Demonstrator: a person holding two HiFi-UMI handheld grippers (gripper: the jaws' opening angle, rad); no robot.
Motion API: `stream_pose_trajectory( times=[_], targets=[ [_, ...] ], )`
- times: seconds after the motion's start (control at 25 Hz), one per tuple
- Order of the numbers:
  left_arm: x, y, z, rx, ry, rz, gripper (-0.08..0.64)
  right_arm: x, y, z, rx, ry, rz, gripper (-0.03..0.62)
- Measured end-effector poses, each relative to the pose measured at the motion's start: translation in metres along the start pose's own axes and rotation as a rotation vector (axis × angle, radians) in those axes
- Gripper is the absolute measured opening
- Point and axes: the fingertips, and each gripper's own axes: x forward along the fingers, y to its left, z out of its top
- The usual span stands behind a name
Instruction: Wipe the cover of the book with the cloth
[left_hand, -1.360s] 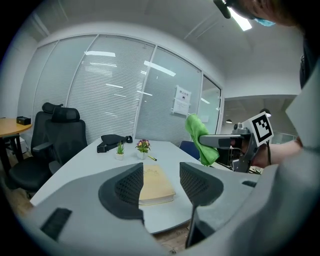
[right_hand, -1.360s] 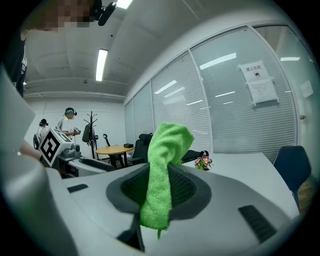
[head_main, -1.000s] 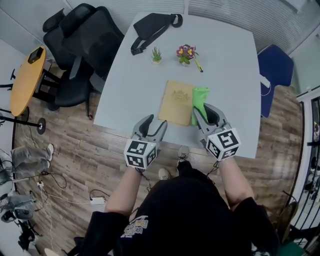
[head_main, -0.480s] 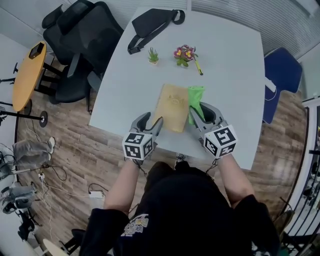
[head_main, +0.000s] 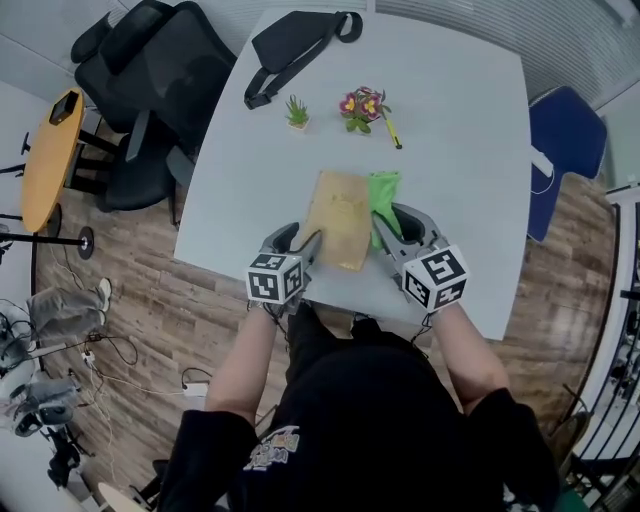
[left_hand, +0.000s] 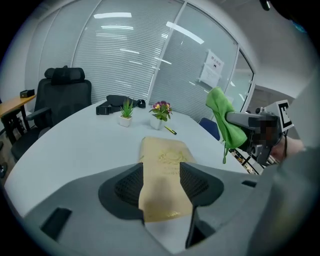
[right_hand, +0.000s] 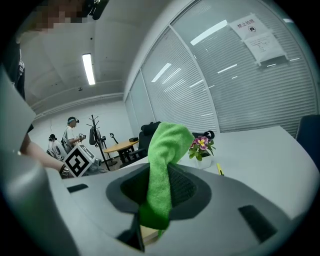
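Head view: book (head_main: 340, 215) flat on table (head_main: 460, 120); L gripper (head_main: 300, 243) has come up to its near-left corner, R gripper (head_main: 392, 228) at right edge. L gripper view: jaws apart over book. R gripper view: jaws clamp cloth (right_hand: 167, 145), now lifted; wipe can prob. start.

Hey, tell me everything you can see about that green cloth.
The cloth is bright green and fluffy, like microfibre. It is bunched into a narrow fold, pinched between the jaws of the right claw, which is shut on it. It hangs clear of the table, by the book's right edge.
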Motion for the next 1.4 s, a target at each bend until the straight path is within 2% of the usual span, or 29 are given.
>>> stream_pose_trajectory(
  times=[0.24, 0.84, 1.12, 1.4],
  targets=[
    [0.02, 0.014, -0.009, 0.005, 0.071, -0.056, 0.218, 0.01, -0.003, -0.014, 0.035, 0.031, -0.06, 0.098],
    [0.059, 0.028, -0.021, 0.056, 0.218, -0.275, 0.222, 0.033, -0.014, -0.031, 0.107, 0.082, -0.291, 0.099],
    [0.063, 0.028, -0.023, 0.035, 0.235, -0.37, 0.238, 0.047, -0.019, -0.04, 0.111, 0.122, -0.363, 0.098],
    [0.065, 0.028, -0.026, -0.016, 0.229, -0.435, 0.238, 0.055, -0.049, -0.064, 0.08, 0.241, -0.446, 0.098]
  ],
)
